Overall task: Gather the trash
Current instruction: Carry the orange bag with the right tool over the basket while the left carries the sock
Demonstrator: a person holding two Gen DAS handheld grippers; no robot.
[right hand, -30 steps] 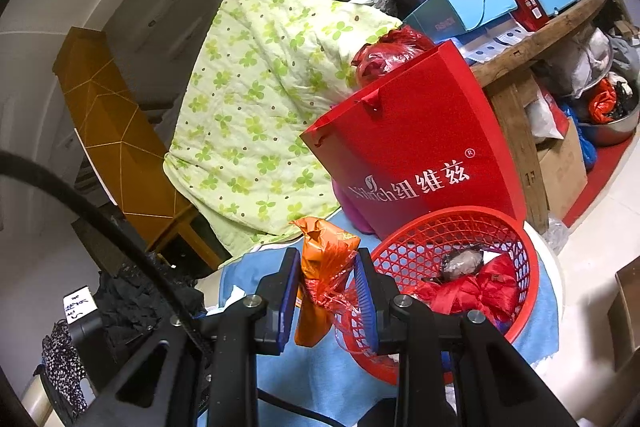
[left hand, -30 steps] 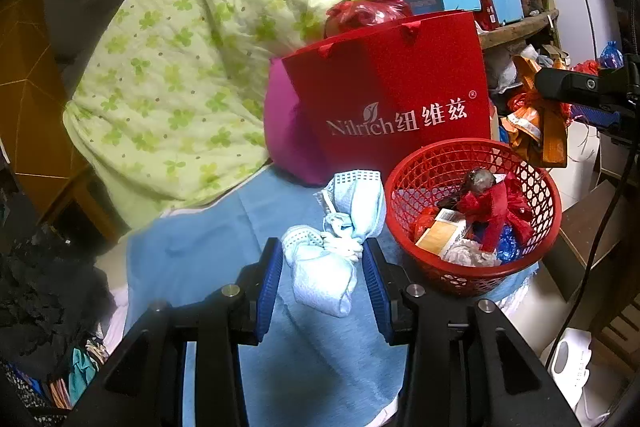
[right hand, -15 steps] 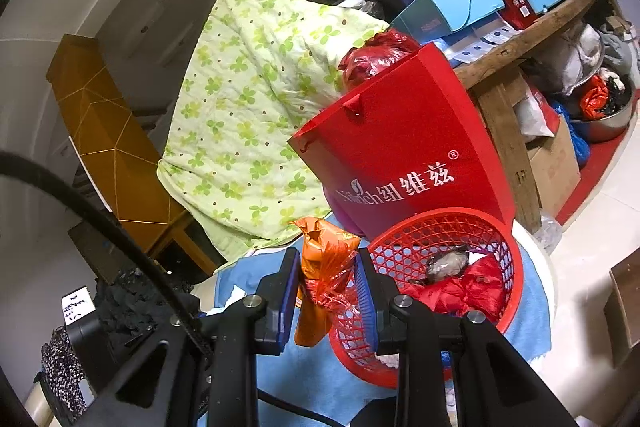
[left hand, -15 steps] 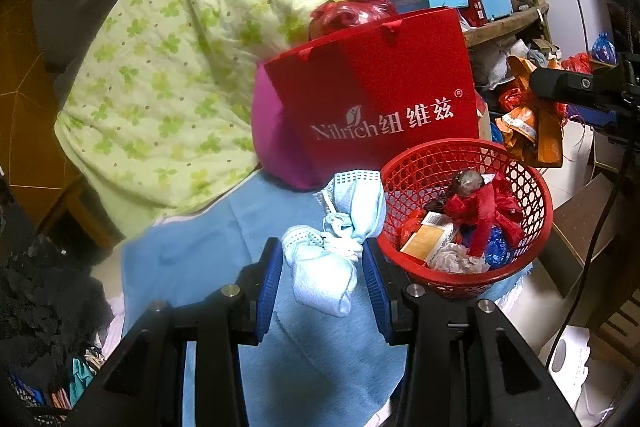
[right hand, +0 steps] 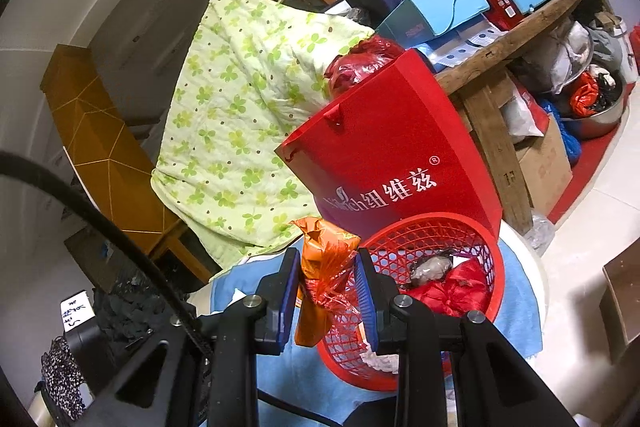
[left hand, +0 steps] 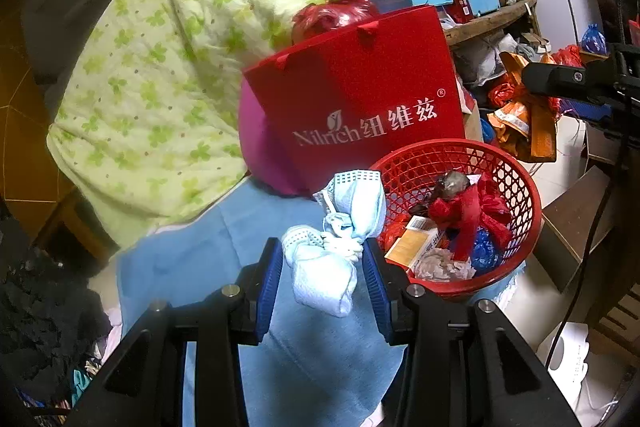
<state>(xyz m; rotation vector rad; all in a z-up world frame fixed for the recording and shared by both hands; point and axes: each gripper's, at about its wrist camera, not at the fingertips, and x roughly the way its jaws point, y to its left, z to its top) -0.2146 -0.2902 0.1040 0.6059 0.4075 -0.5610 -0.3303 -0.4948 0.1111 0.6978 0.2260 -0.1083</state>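
My left gripper (left hand: pixel 323 267) is shut on a crumpled light-blue face mask (left hand: pixel 338 227) and holds it above the blue cloth, just left of the red mesh basket (left hand: pixel 516 179). The basket holds a red bag, a brown lump, a yellow packet and tissue. My right gripper (right hand: pixel 328 281) is shut on an orange plastic wrapper (right hand: pixel 324 267) and holds it above the basket's (right hand: pixel 436 227) left rim. The right gripper with its wrapper also shows at the right edge of the left wrist view (left hand: pixel 528 115).
A red paper gift bag (left hand: pixel 360 107) stands right behind the basket, with a magenta item beside it. A green floral quilt (left hand: pixel 160 87) lies at the back left. A cluttered wooden shelf (right hand: pixel 516 31) with boxes is at the right. A blue cloth (left hand: pixel 224 259) covers the surface.
Both grippers keep their hold. The left wrist view has shifted so the basket and red bag sit slightly further left and nearer; the right gripper has edged closer over the basket rim.
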